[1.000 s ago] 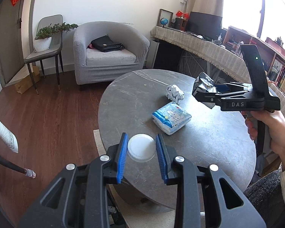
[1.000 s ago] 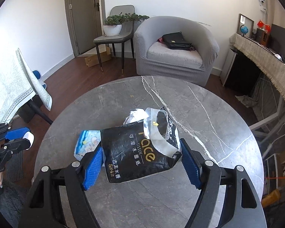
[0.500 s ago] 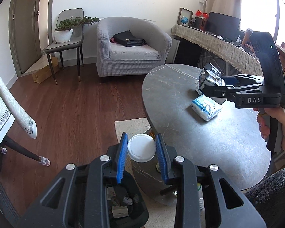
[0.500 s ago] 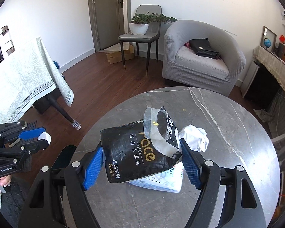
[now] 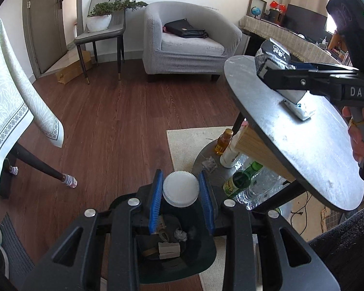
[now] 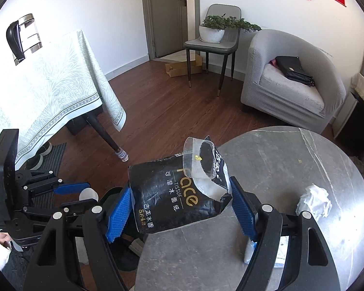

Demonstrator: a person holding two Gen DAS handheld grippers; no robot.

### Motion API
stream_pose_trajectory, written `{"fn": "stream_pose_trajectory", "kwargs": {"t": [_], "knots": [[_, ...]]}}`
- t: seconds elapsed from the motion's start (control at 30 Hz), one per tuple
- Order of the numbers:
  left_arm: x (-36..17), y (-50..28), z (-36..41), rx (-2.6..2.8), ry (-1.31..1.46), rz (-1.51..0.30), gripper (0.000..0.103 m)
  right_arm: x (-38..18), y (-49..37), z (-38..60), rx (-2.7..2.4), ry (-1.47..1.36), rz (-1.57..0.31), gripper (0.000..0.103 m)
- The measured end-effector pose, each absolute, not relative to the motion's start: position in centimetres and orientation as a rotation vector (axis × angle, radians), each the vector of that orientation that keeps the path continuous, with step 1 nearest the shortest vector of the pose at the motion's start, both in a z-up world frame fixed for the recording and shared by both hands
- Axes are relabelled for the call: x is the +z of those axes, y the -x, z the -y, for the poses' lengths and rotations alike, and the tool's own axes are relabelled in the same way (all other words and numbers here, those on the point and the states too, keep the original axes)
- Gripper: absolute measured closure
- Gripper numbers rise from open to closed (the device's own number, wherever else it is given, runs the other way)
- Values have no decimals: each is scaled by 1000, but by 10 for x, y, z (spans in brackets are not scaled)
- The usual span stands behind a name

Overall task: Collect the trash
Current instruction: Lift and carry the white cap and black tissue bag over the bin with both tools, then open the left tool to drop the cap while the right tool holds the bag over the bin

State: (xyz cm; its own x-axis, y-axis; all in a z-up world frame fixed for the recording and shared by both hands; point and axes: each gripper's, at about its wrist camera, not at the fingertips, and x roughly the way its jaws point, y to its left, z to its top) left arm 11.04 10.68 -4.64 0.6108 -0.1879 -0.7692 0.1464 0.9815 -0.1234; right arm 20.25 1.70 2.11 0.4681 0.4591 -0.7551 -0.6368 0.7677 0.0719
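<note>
Two grippers are in view, and each one carries one piece of trash. The left gripper [image 5: 180,189] has its blue fingers [image 5: 155,197] pinching one white paper cupcake liner [image 5: 180,189], round with a pleated rim, which hangs above one black trash bin [image 5: 179,249] on the floor; inside the bin lie some crumpled scraps and a small cardboard piece. The right gripper [image 6: 180,206] has its fingers [image 6: 117,212] pressed on both sides of one black tissue pack [image 6: 174,194], a soft wrinkled plastic bag with gold and white print and a torn clear flap at its opening; it hangs over the edge of the round grey tabletop [image 6: 279,169]. On the tabletop two more pieces lie: one crumpled white paper ball [image 6: 314,201] and one white and blue tissue packet [image 5: 299,108], partly hidden behind the right gripper. Under the tabletop, on a low shelf, stand several bottles [image 5: 237,181]; I can not count them exactly. A person's hand [image 5: 358,133] holds the handle of the right gripper
</note>
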Motion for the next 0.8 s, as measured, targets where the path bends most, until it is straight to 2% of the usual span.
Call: {"fn": "stream_pose_trajectory", "kwargs": {"t": [0.37, 0.8], "knots": [[-95, -100, -126, -178, 87, -1025, 71, 7, -194, -70, 766, 278, -874, 27], [-159, -90, -138, -191, 149, -1212, 71, -28, -190, -124, 813, 348, -989, 27]]}}
